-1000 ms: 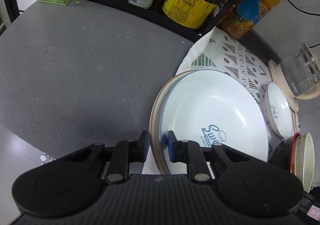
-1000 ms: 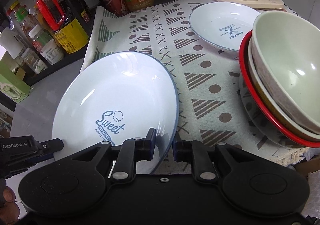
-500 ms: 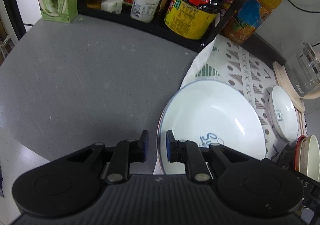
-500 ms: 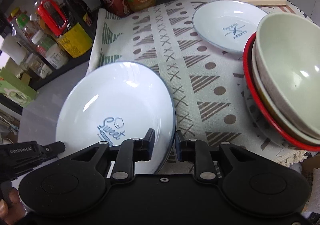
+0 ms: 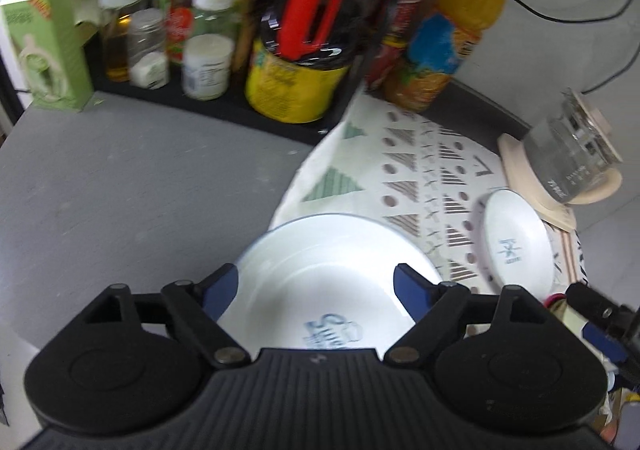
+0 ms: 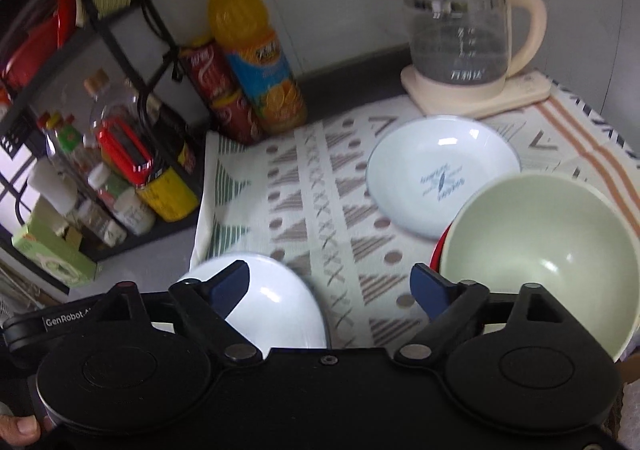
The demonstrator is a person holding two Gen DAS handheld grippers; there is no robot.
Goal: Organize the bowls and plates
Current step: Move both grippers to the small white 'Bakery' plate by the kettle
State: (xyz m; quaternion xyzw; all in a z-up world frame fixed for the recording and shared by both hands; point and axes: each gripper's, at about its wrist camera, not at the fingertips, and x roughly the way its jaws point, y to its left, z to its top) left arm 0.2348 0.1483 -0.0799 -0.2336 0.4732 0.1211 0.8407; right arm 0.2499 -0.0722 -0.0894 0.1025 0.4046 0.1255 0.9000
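item: large white plate (image 5: 320, 282), lying at the patterned cloth (image 6: 320, 186) edge, overhanging the grey bench (image 5: 120, 186). left claw (image 5: 316, 286) and right claw (image 6: 330, 286): both spread, holding nothing. risk: a careless nudge could tip the plate; stacked bowls (image 6: 548, 262) nearby could topple.

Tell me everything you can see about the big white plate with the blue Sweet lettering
The big white plate is round, shallow and glossy, ceramic by the look, with a thin blue rim and blue lettering partly hidden behind the left gripper. It lies flat, mostly on the patterned cloth, its left edge overhanging the grey counter. Both grippers have open jaws; neither visibly grips it. The right gripper also sits above it.
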